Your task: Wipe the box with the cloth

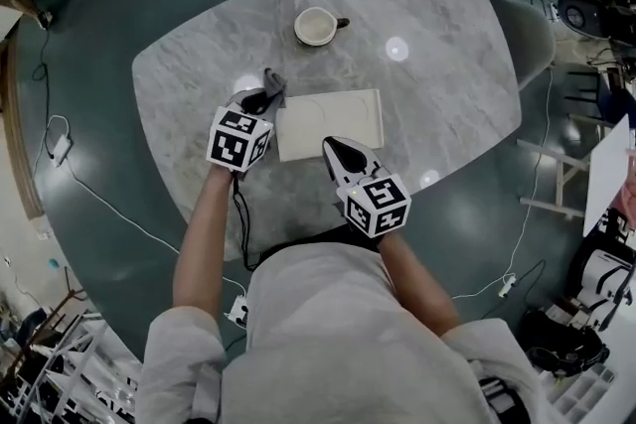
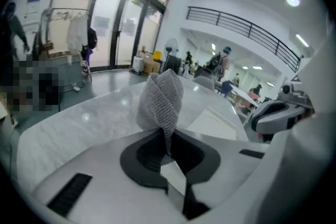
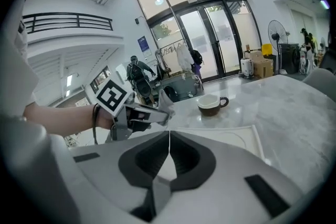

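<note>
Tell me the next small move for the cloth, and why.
Probably carry the left gripper rightward and down so the cloth lands on the box: the cloth is clamped in it but sits just off the box's left edge.

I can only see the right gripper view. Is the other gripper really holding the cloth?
Observer: Yes. In its own view the left gripper is shut on a grey knitted cloth that sticks up out of its jaws.
Child: Is the cloth on the box yet?
Observer: It doesn't look so. From the head view, it is beside the far left corner of the white box, not over it.
Child: Where's my gripper from up there?
Observer: The right gripper points at the middle of the box's near edge. I can't tell if it touches.
</note>
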Motion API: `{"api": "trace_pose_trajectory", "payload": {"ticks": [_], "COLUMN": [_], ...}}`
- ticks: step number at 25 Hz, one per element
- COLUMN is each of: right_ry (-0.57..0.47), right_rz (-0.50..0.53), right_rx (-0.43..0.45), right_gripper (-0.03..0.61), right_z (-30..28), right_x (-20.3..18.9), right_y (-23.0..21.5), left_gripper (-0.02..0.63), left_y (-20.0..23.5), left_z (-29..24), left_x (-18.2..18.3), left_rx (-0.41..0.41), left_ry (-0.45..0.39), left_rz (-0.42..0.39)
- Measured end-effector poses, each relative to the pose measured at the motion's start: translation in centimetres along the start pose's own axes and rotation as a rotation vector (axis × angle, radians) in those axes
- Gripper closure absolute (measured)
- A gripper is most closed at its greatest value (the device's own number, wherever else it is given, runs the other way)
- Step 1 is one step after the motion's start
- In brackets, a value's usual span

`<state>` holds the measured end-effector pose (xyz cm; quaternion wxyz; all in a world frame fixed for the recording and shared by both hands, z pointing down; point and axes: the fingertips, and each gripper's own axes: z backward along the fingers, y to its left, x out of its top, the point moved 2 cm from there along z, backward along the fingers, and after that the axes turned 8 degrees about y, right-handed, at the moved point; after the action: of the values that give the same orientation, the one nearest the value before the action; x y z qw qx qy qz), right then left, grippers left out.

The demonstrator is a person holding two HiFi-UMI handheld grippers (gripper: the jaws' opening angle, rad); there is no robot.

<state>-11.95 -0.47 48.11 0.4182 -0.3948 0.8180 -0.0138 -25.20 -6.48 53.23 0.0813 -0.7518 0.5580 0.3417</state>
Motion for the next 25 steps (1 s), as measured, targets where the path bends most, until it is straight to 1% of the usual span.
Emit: {"api": "trace_pose_trajectory", "payload": {"ticks": [2,6,9,14,16,21,25], "right_ry": [-0.022,-0.083,-0.105,-0.151,-0.171,-0.2,-0.24], "right_rz": [0.031,0.098,0.111,0.135,0.14,0.158,0.177], "right_rx": [-0.023,-0.102,-0.101,-0.088,-0.089,-0.074,-0.06], "right_gripper": [0.552,0.552,0.552,0.552,0.552,0.552,0.552], "right_z": [0.6,2.5,4.1,7.3,8.9,13.0,16.5], "right_x": [0.6,1.8,1.9,1.9,1.8,0.5,0.1], "right_y": [-0.1,-0.6,-0.9,-1.7,-1.9,-3.0,-4.3], "left_gripper": [0.578,0.578,0.578,0.578,0.578,0.578,0.578], "left_y": [-0.6,-3.3,-6.3,-11.4,-13.3,-18.2,-22.0], "left_z": [2.0,4.9,6.1,6.7,7.0,8.0,9.1], "left_x": [-0.4,-1.7,-2.5,-2.5,-2.4,-2.3,-1.4], "left_rx": [0.052,0.164,0.205,0.211,0.225,0.293,0.354], "left_ry": [-0.073,-0.143,-0.176,-0.194,-0.21,-0.259,-0.323], "left_rz": [0.073,0.122,0.16,0.157,0.16,0.181,0.198]}}
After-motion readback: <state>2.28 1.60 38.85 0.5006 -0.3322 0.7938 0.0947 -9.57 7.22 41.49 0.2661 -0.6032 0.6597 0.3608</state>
